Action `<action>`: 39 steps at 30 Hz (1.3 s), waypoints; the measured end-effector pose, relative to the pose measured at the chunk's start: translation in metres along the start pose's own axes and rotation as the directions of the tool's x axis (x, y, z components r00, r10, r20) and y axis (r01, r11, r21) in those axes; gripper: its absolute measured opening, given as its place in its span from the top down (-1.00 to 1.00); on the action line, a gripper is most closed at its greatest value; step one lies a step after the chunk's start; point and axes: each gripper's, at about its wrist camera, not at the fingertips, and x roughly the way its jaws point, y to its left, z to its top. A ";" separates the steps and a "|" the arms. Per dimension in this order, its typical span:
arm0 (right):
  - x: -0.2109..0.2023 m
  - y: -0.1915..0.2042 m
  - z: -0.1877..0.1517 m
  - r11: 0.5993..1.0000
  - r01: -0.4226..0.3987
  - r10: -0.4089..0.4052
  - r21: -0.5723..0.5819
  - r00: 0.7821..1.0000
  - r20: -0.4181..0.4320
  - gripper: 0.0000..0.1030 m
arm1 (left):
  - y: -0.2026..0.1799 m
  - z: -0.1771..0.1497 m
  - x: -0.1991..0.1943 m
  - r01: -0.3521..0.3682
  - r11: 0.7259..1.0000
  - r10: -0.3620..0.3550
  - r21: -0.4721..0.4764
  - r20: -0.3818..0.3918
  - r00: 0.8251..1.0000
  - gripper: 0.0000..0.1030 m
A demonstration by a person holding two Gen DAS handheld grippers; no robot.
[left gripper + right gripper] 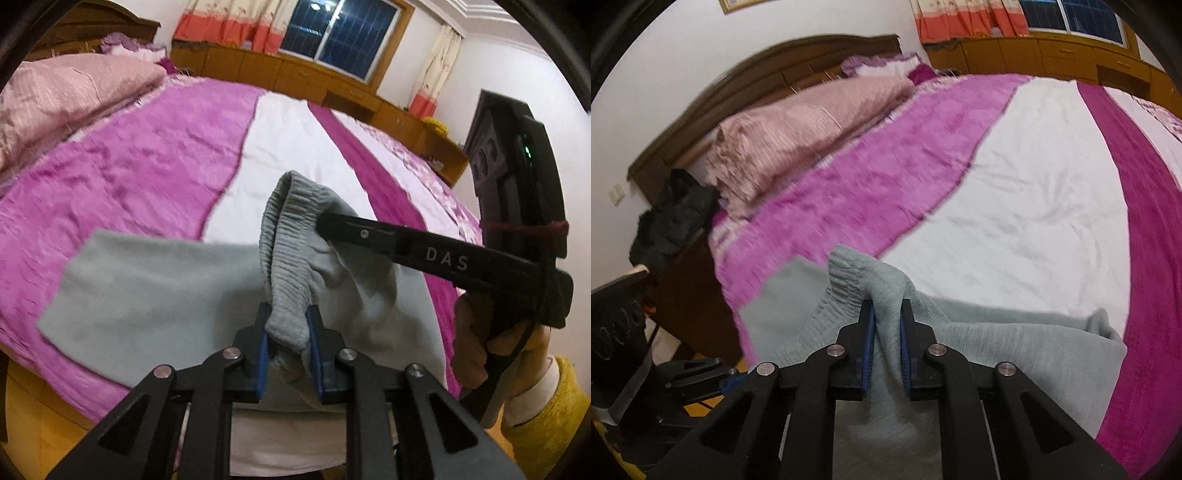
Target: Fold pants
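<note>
Light grey pants point(147, 291) lie partly on the pink and white bedspread point(147, 166). My left gripper point(288, 317) is shut on the ribbed waistband point(284, 236) and holds it lifted above the bed. My right gripper point(325, 225) comes in from the right and is shut on the same waistband a little farther along. In the right wrist view the right gripper point(886, 314) pinches a fold of the grey pants point(1015, 354) by the ribbed band point(842, 291). The rest of the pants drapes toward the bed's near edge.
A folded pinkish quilt point(798, 140) lies by the dark wooden headboard point(738, 81). Wooden cabinets point(295, 74) run under the window. A dark garment point(676, 214) sits on a bedside stand at the left. The bed's near edge point(74, 391) drops to an orange floor.
</note>
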 end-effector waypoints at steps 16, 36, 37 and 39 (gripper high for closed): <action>0.064 0.090 0.044 0.993 -0.097 0.097 -0.062 0.995 0.007 0.90 | 0.097 0.020 -0.047 -0.120 0.990 0.124 -0.068 0.070 0.990 0.69; 0.095 0.068 0.031 0.999 0.012 -0.010 0.037 0.999 -0.048 0.57 | 0.167 -0.013 -0.024 -0.233 0.958 0.229 -0.166 -0.044 0.972 0.33; 0.084 0.060 0.027 0.998 0.028 -0.026 0.048 0.999 -0.045 0.56 | 0.164 -0.013 -0.030 -0.244 0.956 0.243 -0.161 -0.030 0.970 0.33; 0.061 0.042 0.016 0.995 0.067 -0.065 0.069 0.997 -0.038 0.56 | 0.156 -0.011 -0.042 -0.255 0.955 0.258 -0.153 0.001 0.966 0.33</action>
